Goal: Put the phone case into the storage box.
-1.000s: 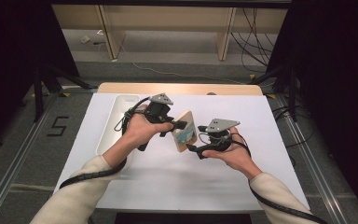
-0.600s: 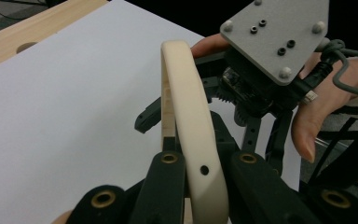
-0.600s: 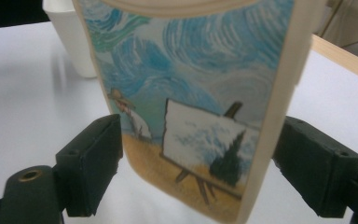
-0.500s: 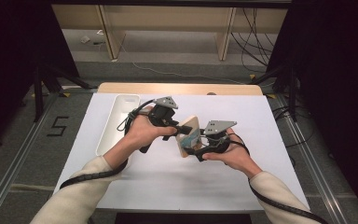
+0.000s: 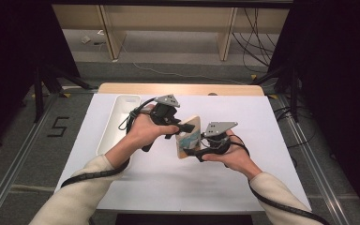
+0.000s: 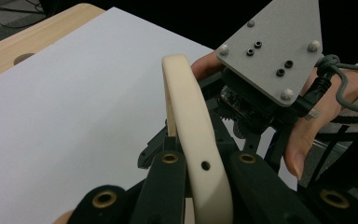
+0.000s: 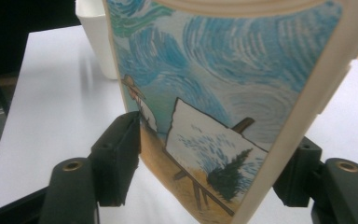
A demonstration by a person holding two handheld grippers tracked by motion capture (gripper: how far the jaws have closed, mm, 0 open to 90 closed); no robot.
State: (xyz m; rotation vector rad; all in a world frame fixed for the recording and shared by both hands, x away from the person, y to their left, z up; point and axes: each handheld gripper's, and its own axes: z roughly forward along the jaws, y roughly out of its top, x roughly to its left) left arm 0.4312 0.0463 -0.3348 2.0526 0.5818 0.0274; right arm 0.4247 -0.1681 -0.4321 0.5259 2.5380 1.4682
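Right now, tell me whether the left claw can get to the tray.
Probably yes: the tray lies close beside the left claw, with nothing between them. But that claw is shut on the case, so it would arrive full.

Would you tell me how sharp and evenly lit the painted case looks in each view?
High view: evenly lit table, painted case small but clear. Right gripper view: the painting close, soft at top. Left gripper view: its cream edge sharp, background dark.
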